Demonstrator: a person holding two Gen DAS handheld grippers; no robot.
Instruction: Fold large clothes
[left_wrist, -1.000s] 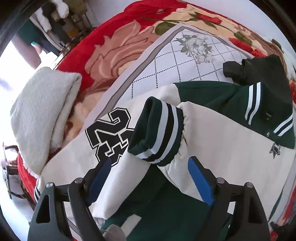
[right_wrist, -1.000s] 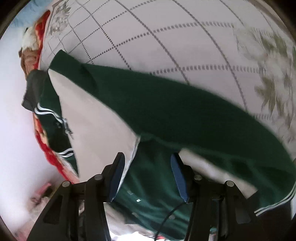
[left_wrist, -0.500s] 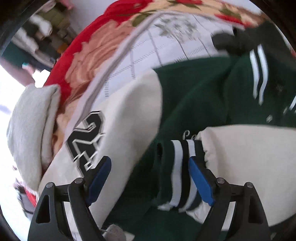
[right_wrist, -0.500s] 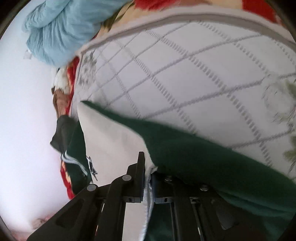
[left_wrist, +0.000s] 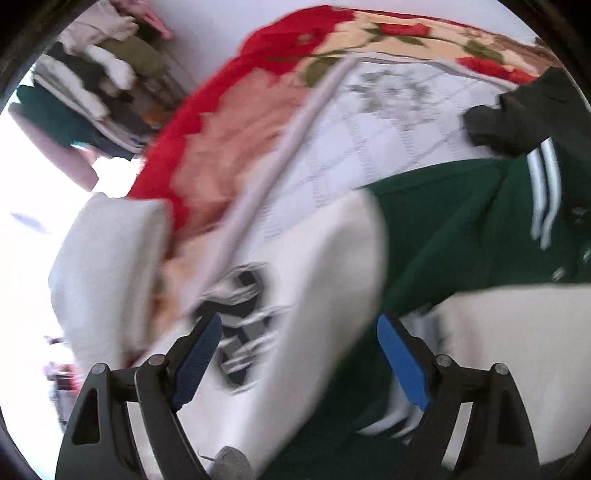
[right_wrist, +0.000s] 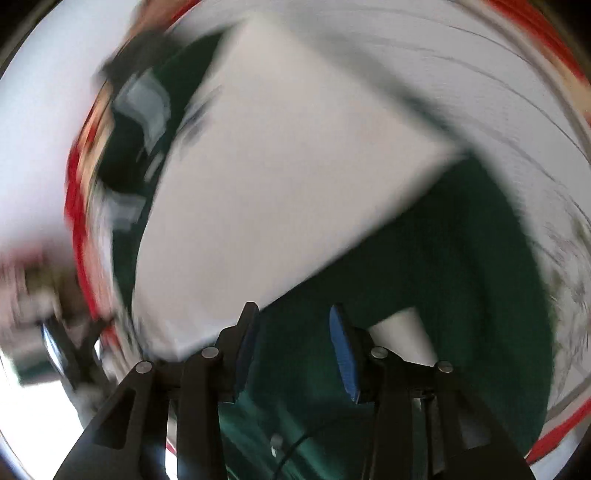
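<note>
Left gripper (left_wrist: 299, 363): blue-padded jaws spread wide, nothing pinched. It hangs over the cream sleeve with the black number patch (left_wrist: 295, 266) of the green-and-cream varsity jacket (left_wrist: 443, 229).

Right gripper (right_wrist: 293, 350): jaws have just been opening and stand partly apart over green cloth, pads pressing on nothing that I can make out. Heavy blur in this view.

Jacket lies spread on the white quilted bedcover with a dotted grid (left_wrist: 351, 147), itself over a red floral blanket (left_wrist: 207, 133). A folded white fleece (left_wrist: 107, 266) sits near the bed edge.

Judged step: between grips, sleeves being laid in over the body. Next move likely calls for a fresh pinch on a sleeve or hem edge, catching one layer only, then carrying it across flat.
</note>
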